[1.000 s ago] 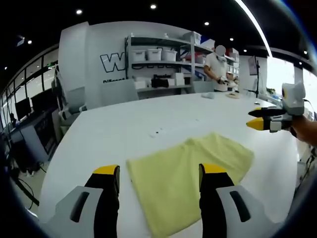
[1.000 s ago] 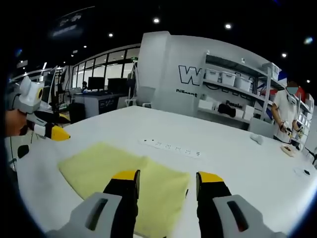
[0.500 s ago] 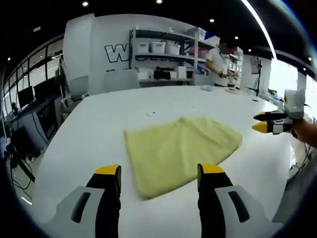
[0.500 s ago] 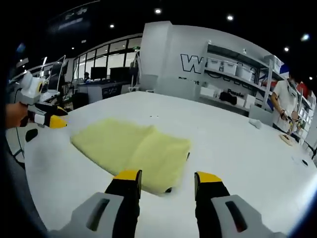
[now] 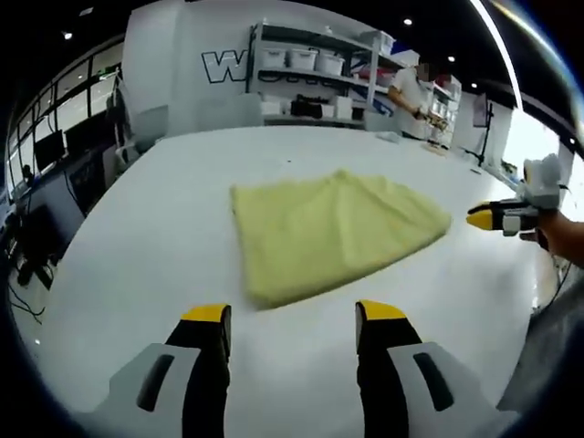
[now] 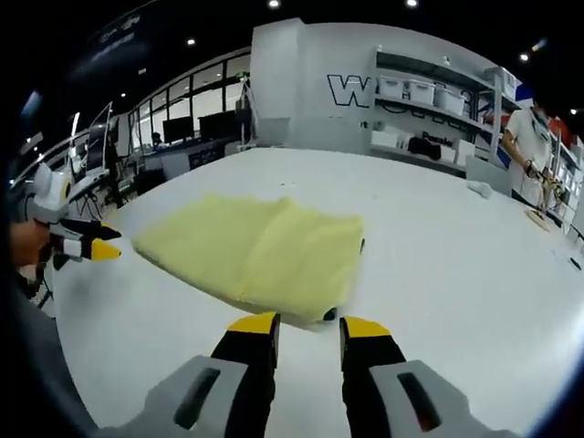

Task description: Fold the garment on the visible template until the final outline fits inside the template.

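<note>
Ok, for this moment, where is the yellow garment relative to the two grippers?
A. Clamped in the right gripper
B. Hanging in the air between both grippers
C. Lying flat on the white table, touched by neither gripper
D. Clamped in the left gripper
C: the yellow garment lies flat on the white table, ahead of the empty left gripper and right gripper.

Both views are brightly and evenly lit from small round ceiling spotlights [image 6: 412, 3] along the top of the frame. The white table [image 5: 164, 228] reflects this softly, with only faint shadows. Daylight glares at the right edge of the left gripper view. Fisheye bending curves straight lines toward the edges, where detail softens.
</note>
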A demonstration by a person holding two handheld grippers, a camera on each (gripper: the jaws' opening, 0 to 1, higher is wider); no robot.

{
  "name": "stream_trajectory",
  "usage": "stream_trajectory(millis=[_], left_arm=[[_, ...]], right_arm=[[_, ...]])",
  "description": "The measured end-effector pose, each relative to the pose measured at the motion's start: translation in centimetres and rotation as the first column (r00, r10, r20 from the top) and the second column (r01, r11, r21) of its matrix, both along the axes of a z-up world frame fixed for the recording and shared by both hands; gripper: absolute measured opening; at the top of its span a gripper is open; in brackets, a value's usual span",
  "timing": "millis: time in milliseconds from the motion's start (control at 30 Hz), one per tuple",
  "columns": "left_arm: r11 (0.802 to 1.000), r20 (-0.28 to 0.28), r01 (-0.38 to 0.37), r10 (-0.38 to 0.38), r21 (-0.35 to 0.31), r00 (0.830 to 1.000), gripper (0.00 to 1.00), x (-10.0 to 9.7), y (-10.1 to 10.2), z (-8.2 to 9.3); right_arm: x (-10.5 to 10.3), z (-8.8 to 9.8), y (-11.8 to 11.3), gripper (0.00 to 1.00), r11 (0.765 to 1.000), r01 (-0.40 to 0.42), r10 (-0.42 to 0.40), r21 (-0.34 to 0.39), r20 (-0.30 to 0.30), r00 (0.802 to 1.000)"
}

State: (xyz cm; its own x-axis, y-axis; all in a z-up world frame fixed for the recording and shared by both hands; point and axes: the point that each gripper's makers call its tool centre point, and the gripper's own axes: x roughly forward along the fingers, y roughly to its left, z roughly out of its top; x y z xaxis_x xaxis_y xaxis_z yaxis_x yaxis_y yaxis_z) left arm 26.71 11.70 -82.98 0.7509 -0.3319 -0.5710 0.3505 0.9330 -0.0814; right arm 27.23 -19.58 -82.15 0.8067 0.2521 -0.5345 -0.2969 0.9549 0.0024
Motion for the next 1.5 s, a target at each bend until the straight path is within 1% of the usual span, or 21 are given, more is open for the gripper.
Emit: stream_trajectory(millis=[67,167,300,400,500,600,700,733,867,900,967,1000,1033,1133,1267,1333,1400,1500], left_arm=[[1.0,0.003,-0.006,0.006,-0.001,1.0,0.49,0.5,0.2,0.0],[1.0,0.004,-0.013,0.013,-0.011,1.0,0.47,1.1,0.3,-0.2],[1.0,-0.002,-0.021,0.021,-0.021,1.0,0.45,1.6,0.4,-0.5],[0.998,-0.013,-0.043,0.042,-0.056,0.999,0.41,2.4,0.4,-0.8],[0.995,-0.007,-0.065,0.064,-0.078,0.998,0.36,3.1,0.5,-0.7],[0.993,-0.011,-0.081,0.08,-0.087,0.997,0.3,3.7,0.7,-0.8],[0.992,-0.047,-0.1,0.097,-0.082,0.994,0.22,3.8,0.9,-1.5],[0.99,-0.048,-0.106,0.102,-0.09,0.994,0.2,3.9,0.9,-1.6],[0.989,-0.062,-0.113,0.107,-0.1,0.992,0.17,4.1,0.9,-2.0],[0.988,-0.073,-0.109,0.101,-0.109,0.992,0.15,4.1,0.7,-2.2],[0.989,-0.078,-0.103,0.096,-0.102,0.992,0.09,4.0,0.5,-2.4],[0.991,-0.094,-0.094,0.086,-0.092,0.992,0.03,3.9,0.4,-2.7],[0.991,-0.095,-0.095,0.086,-0.089,0.992,0.01,3.9,0.4,-2.8],[0.992,-0.094,-0.093,0.086,-0.083,0.992,0.0,3.9,0.5,-2.7],[0.993,-0.104,-0.087,0.078,-0.084,0.992,0.0,4.1,0.5,-2.7],[0.992,-0.104,-0.087,0.078,-0.086,0.991,0.0,4.0,0.5,-2.7],[0.993,-0.104,-0.085,0.076,-0.084,0.992,0.0,4.0,0.5,-2.7],[0.992,-0.106,-0.087,0.077,-0.089,0.991,0.0,4.0,0.4,-2.7]], right_arm=[[0.4,-0.3,-0.3,0.19,1.0,0.019,-0.019,0.014,-0.009,1.0],[1.0,-0.6,-0.3,0.18,0.999,0.035,-0.034,0.035,-0.012,0.999],[1.6,-0.8,0.1,0.17,0.998,0.038,-0.037,0.046,-0.01,0.999],[2.0,-0.9,0.3,0.17,0.998,0.042,-0.041,0.053,-0.009,0.999],[2.1,-1.0,0.4,0.16,0.998,0.042,-0.041,0.054,-0.01,0.999],[2.2,-1.3,0.3,0.15,0.997,0.046,-0.045,0.059,-0.011,0.999],[2.1,-1.4,0.2,0.14,0.997,0.05,-0.049,0.058,-0.009,0.999],[2.0,-1.5,0.1,0.14,0.997,0.049,-0.049,0.053,-0.01,0.999],[2.0,-1.8,-0.4,0.13,0.997,0.061,-0.061,0.055,-0.017,0.998],[1.9,-1.8,-0.5,0.13,0.996,0.067,-0.066,0.059,-0.018,0.998],[2.0,-1.8,-0.7,0.12,0.996,0.071,-0.07,0.059,-0.017,0.997],[2.0,-1.8,-0.7,0.11,0.996,0.072,-0.071,0.061,-0.017,0.997],[2.0,-1.8,-0.7,0.1,0.995,0.073,-0.072,0.062,-0.018,0.997],[2.3,-2.5,-1.0,0.08,0.993,0.088,-0.085,0.074,-0.039,0.996],[2.6,-2.4,-0.8,0.05,0.99,0.105,-0.102,0.09,-0.034,0.994],[2.7,-2.3,-0.2,0.01,0.992,0.09,-0.086,0.092,-0.037,0.996],[2.7,-1.7,0.3,0.0,0.999,0.044,-0.044,0.019,0.001,0.999],[2.6,-1.9,0.8,0.01,0.999,0.029,-0.029,0.025,-0.008,1.0]])
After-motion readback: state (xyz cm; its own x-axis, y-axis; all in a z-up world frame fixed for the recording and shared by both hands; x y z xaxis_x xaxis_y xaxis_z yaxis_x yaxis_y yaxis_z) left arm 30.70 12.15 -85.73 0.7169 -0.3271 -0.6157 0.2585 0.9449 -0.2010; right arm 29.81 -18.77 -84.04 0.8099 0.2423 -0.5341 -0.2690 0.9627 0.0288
